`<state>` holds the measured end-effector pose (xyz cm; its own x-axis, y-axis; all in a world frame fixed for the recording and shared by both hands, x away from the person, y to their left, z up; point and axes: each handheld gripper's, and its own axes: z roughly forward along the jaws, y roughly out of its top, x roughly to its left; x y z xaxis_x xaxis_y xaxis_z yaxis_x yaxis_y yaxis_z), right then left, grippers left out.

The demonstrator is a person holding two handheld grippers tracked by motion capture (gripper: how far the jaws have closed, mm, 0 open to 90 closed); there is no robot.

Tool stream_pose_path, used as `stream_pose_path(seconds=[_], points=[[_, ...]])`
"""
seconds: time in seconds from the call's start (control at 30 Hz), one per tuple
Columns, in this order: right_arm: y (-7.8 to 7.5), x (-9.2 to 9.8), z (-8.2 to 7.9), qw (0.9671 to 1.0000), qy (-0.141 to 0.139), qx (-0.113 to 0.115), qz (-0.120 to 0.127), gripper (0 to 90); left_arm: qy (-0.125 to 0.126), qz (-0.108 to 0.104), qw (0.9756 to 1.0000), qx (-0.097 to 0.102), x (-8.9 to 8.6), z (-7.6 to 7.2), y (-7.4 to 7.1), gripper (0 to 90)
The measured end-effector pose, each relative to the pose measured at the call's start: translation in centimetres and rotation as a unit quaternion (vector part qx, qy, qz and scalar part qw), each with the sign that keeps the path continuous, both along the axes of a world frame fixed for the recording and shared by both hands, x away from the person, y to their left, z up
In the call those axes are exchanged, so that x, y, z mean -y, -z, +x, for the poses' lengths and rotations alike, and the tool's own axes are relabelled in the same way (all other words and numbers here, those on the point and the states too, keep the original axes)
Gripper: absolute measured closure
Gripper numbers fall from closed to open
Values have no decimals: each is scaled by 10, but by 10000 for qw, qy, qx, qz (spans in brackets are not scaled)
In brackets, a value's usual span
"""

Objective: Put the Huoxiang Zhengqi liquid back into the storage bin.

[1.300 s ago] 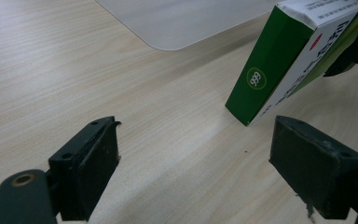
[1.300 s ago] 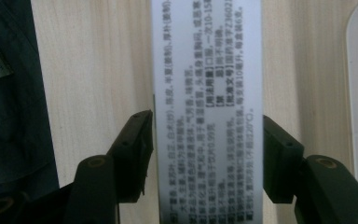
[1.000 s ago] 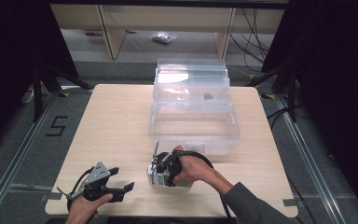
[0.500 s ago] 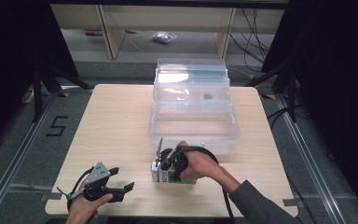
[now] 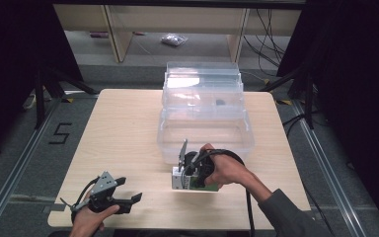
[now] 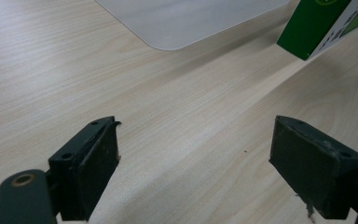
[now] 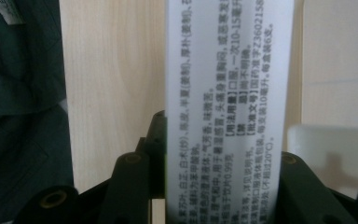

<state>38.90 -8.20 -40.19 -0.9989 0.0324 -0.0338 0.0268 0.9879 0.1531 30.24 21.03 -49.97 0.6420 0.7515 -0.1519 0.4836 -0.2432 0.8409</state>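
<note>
A green and white carton [image 5: 179, 179] with printed text is clamped in my right gripper [image 5: 186, 178], which hangs just above the table in front of the clear bin. In the right gripper view the carton's white printed side [image 7: 228, 93] stands upright between the two jaws of my right gripper [image 7: 214, 186], with both pads pressed on it. At the table's near left corner my left gripper [image 5: 127, 190] rests low, open and holding nothing. In the left gripper view the jaws of my left gripper [image 6: 212, 158] stand wide over bare wood, with the carton [image 6: 312, 23] ahead at the upper right.
A clear plastic bin [image 5: 205, 129] with its lid tipped back stands at the middle back of the wooden table [image 5: 123, 128]. Its frosted corner [image 6: 186, 18] lies ahead of my left gripper. Dark floor and metal rails surround the table.
My right gripper has lifted the carton off the table and carried it slightly right. A shadow now lies under the carton. The left gripper has stayed where it was.
</note>
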Motion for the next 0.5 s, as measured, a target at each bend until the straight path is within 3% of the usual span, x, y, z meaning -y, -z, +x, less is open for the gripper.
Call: stream_pose_path(seconds=[0.03, 0.07, 0.1, 0.27, 0.5], points=[[-3, 2, -3, 9998, 196, -12, -59, 647, -1, 2, 10000, -3, 0, 0, 0, 148], [-3, 5, -1, 10000, 80, 28, 2, 647, -4, -2, 10000, -4, 0, 0, 0, 148], [-6, 7, -2, 9998, 197, -1, -31, 647, -6, -3, 10000, -5, 0, 0, 0, 148], [-14, 19, 0, 9999, 75, 82, 65, 647, 4, 2, 10000, -1, 0, 0, 0, 148], [-28, 33, 0, 9994, 317, 117, 112, 647, -15, -8, 10000, -7, 0, 0, 0, 148]])
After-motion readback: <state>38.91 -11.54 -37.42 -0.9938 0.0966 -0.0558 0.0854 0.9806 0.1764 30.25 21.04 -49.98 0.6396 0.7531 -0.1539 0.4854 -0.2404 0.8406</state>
